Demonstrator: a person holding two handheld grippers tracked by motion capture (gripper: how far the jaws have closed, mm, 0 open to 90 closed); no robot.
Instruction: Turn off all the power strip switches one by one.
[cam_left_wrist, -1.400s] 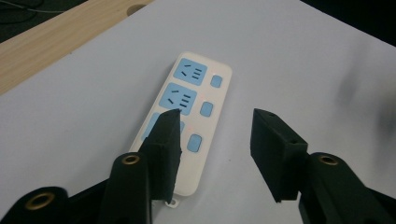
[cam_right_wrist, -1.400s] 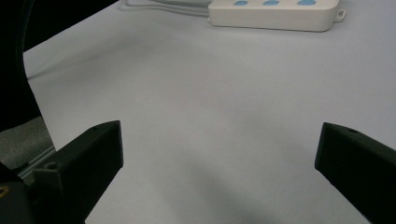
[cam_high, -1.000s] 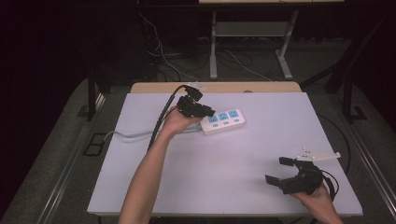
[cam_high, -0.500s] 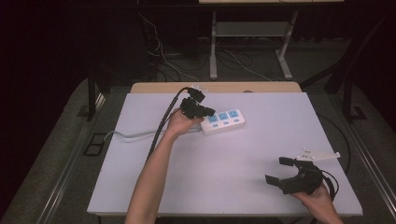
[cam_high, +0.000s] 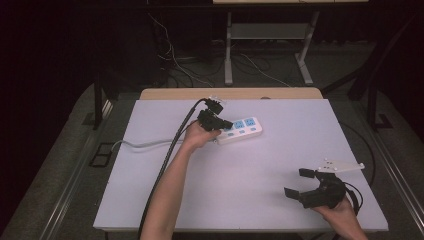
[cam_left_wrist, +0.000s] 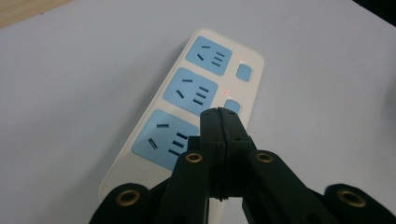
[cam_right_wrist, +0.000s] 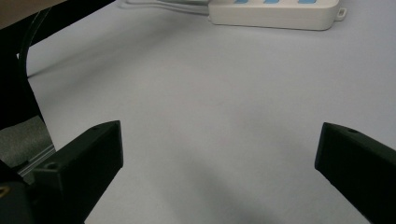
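Jaws pinched together on nothing, the left hand-held gripper (cam_left_wrist: 219, 114) forms a single blunt tip poised at a blue switch (cam_left_wrist: 232, 106) on the power strip (cam_left_wrist: 159, 112) directly beneath it, while the right hand-held gripper (cam_high: 299, 182) idles wide open, well apart on the table (cam_high: 250, 190).

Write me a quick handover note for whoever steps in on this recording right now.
Left gripper: fingers shut on nothing, tips over the middle switch of the power strip, at the table's far middle. Contact with the switch cannot be told.
Right gripper: open, idle at the near right corner.
Done: fingers closed, lowered to the strip.
Left: likely pressing the switch.
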